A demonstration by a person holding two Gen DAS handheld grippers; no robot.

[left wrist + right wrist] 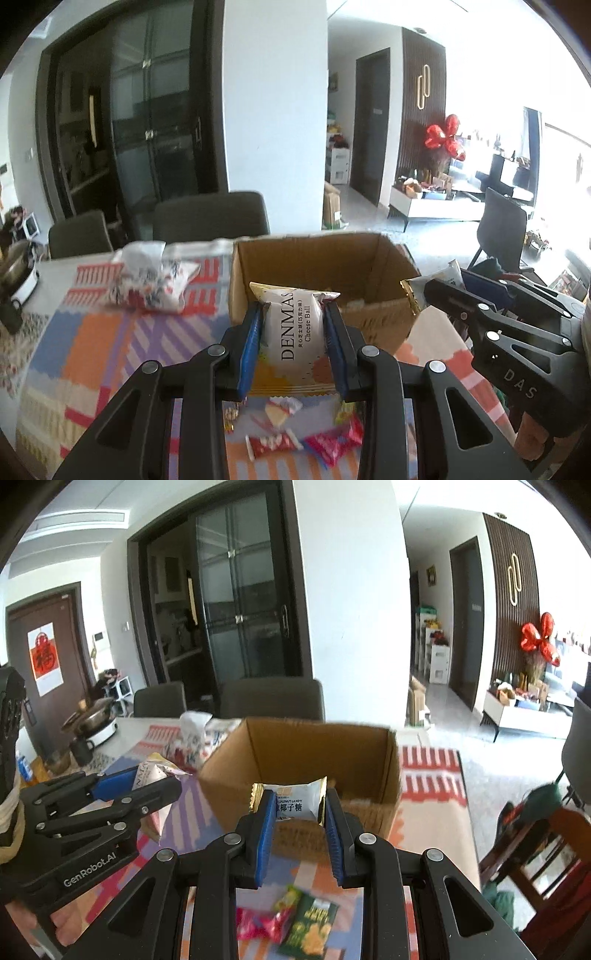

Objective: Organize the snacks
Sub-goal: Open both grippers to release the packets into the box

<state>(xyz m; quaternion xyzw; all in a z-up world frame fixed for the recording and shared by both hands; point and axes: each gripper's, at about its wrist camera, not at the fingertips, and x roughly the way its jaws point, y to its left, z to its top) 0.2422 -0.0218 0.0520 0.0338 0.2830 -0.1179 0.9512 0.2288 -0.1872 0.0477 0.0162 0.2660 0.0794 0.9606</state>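
My left gripper (294,308) is shut on a white Denmas Cheese Ball packet (295,332), held above the table just in front of an open cardboard box (364,321). My right gripper (300,797) is shut on a white and gold coconut candy packet (295,803), held at the near wall of the same box (236,771). The right gripper shows at the right of the left wrist view (439,291); the left gripper shows at the left of the right wrist view (155,779). Loose snack packets lie below: red and pink ones (332,443), and a green one (312,928).
A colourful patterned cloth (92,350) covers the table. A printed white bag (155,280) lies behind the box on the left. A pot (92,720) and a dark mug (82,751) stand at the far left. Grey chairs (210,218) stand behind the table, a wooden chair (535,853) at the right.
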